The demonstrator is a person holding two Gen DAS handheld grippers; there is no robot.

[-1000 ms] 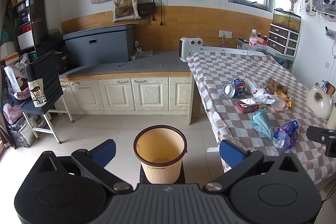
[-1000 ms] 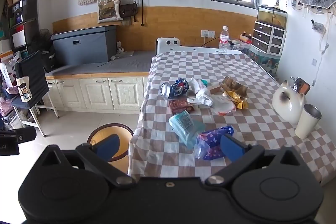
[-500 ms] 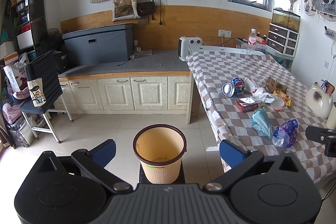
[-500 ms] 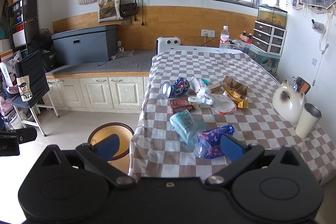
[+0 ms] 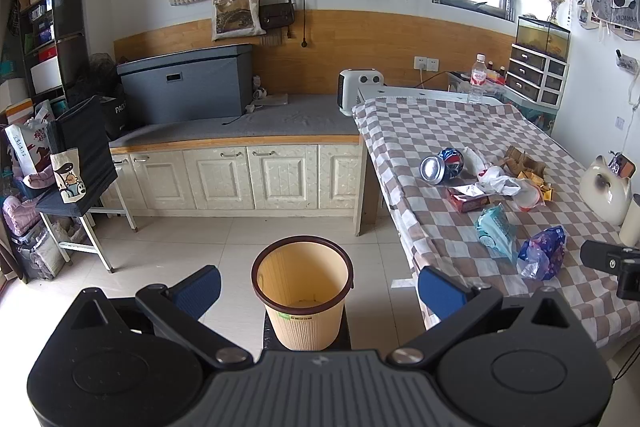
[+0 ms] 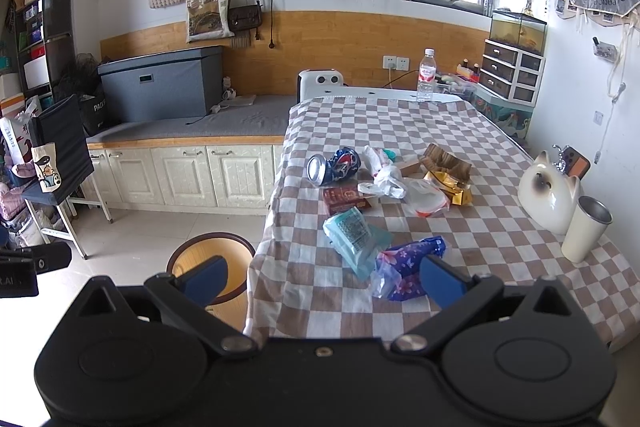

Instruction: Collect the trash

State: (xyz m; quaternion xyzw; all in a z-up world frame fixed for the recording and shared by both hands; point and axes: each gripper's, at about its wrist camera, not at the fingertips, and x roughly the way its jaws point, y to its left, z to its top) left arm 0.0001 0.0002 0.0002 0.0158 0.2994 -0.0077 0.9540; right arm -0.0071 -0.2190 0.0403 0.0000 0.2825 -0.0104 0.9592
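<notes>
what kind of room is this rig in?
Looks like a lived-in home room, probably a multipurpose dining or craft space: a checkered-cloth table strewn with wrappers, tote bags hung on the wall, a fish tank on small drawers.

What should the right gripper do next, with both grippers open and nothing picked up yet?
Probably ease the right gripper forward and down onto the purple flowered wrapper. It is the trash piece nearest the open fingers, lying loose by the near edge of the checkered table, and the bin stands on the floor just left of it.
</notes>
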